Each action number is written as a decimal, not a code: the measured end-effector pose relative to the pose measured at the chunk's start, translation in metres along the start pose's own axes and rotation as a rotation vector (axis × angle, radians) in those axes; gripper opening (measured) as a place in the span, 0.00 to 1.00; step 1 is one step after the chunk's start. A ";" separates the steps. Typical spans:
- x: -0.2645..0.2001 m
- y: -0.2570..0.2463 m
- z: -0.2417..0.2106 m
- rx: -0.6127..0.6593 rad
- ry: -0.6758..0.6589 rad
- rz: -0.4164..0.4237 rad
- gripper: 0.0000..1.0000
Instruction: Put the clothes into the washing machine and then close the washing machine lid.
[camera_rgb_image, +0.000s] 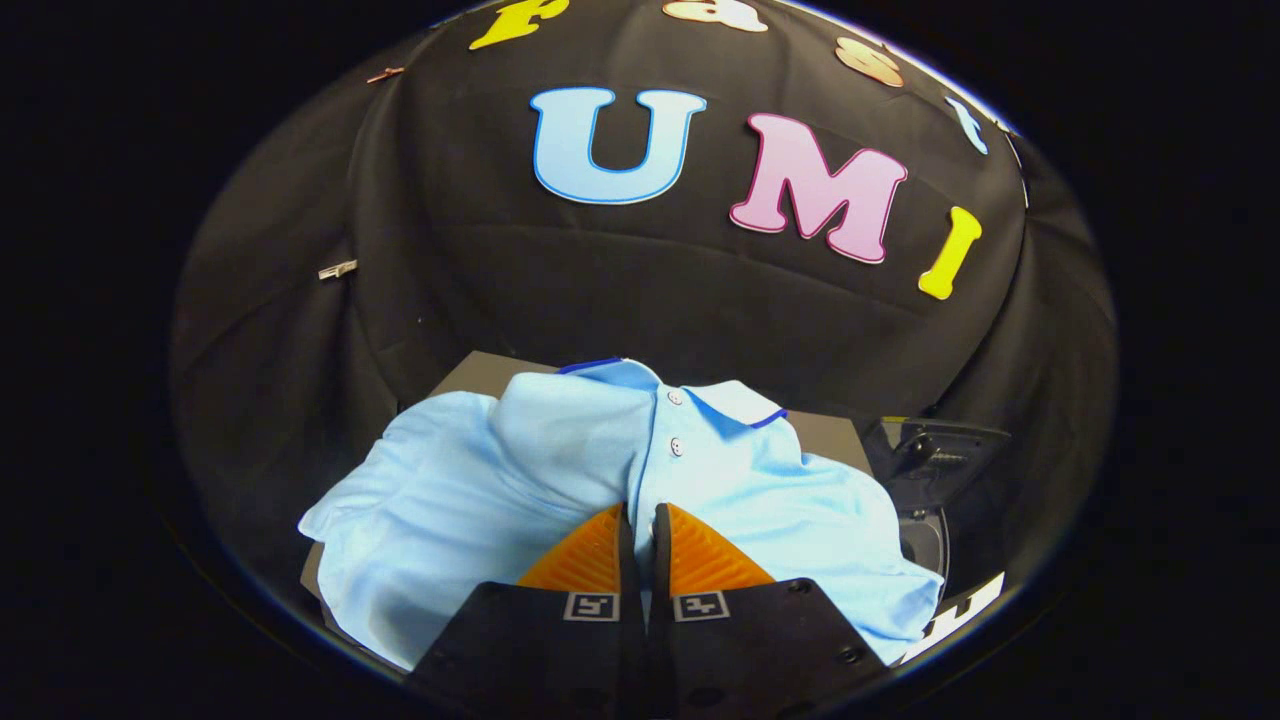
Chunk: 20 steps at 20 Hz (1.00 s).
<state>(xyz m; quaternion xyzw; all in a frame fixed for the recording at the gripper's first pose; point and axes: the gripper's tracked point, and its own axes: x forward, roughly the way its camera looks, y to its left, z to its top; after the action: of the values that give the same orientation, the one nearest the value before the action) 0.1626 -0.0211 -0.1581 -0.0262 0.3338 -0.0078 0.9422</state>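
Observation:
A light blue polo shirt (520, 480) with a dark-trimmed collar and small buttons lies spread over a grey board (832, 432), bunched up toward me. My gripper (640, 515) is shut on a fold of the shirt near its button placket, and both fingers press the cloth between them. To the right, beyond the shirt's sleeve, stands the dark washing machine (925, 535) with its lid (935, 452) raised. The shirt hides most of the board.
The booth's black cloth wall (650, 290) rises close behind the board and curves round on both sides. A white strip (960, 610) shows low on the right, in front of the machine.

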 end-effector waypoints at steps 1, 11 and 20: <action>-0.004 -0.001 0.004 0.010 -0.015 0.002 0.05; -0.046 -0.021 0.050 -0.015 -0.267 -0.033 0.05; -0.055 -0.047 0.051 -0.038 -0.267 -0.036 0.05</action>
<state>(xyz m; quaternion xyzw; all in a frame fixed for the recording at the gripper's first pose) 0.1517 -0.0637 -0.0817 -0.0509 0.2048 -0.0148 0.9774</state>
